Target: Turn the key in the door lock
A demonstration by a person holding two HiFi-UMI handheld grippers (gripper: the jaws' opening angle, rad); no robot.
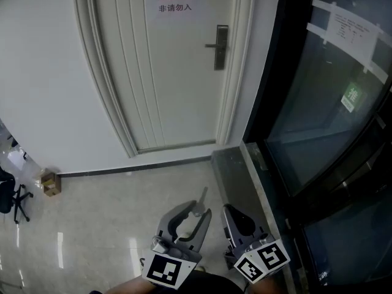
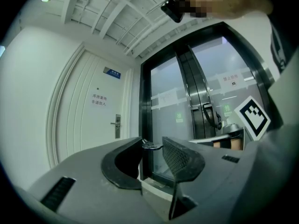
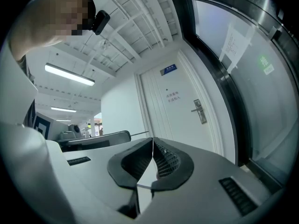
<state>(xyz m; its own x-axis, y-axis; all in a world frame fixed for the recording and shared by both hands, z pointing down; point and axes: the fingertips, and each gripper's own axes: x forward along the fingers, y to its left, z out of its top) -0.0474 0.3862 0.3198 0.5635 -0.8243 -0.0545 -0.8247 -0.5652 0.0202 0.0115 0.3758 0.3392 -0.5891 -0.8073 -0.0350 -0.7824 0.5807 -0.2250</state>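
Note:
The white door [image 1: 165, 72] stands shut ahead, some way off. Its metal lock plate with a lever handle [image 1: 220, 46] is on the door's right side, and it shows small in the left gripper view [image 2: 117, 126] and the right gripper view [image 3: 199, 111]. My left gripper [image 1: 197, 211] is low in the head view, level, shut on a small key [image 1: 202, 196] whose blade sticks forward. The key [image 2: 152, 146] spans the gap between the jaw tips. Beside it, my right gripper [image 1: 228, 210] is shut with nothing in it; its pads [image 3: 161, 160] meet.
A paper sign [image 1: 174, 3] hangs on the door. Black-framed glass doors [image 1: 331, 121] fill the right side, with a grey stone sill [image 1: 236, 170] at their foot. A small cardboard box [image 1: 51, 183] and an office chair [image 1: 13, 196] stand at the left wall.

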